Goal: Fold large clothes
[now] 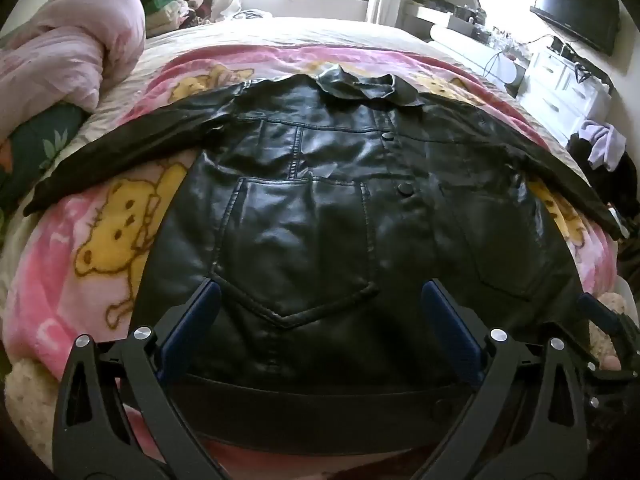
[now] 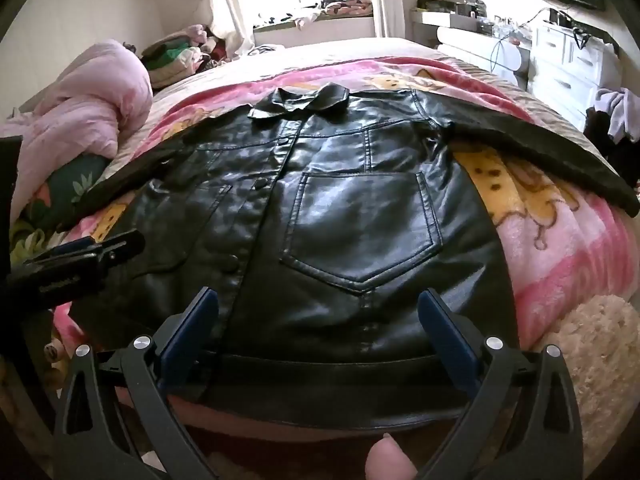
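A black leather jacket (image 1: pixel 320 184) lies flat, front up and buttoned, on a pink cartoon blanket (image 1: pixel 80 264), collar far, hem near, both sleeves spread out sideways. It also shows in the right wrist view (image 2: pixel 352 216). My left gripper (image 1: pixel 320 300) is open, hovering over the jacket's left pocket near the hem, holding nothing. My right gripper (image 2: pixel 320 304) is open over the right pocket and the button placket near the hem, holding nothing. The left gripper also shows at the left edge of the right wrist view (image 2: pixel 80 256).
A bunched pink quilt (image 1: pixel 72 40) lies at the bed's far left. A white dresser (image 1: pixel 560 88) and a wall TV (image 1: pixel 576 8) stand at the right. Clothes hang on a dark chair (image 1: pixel 604 152) beside the bed. A fuzzy cream blanket (image 2: pixel 592 352) lies near right.
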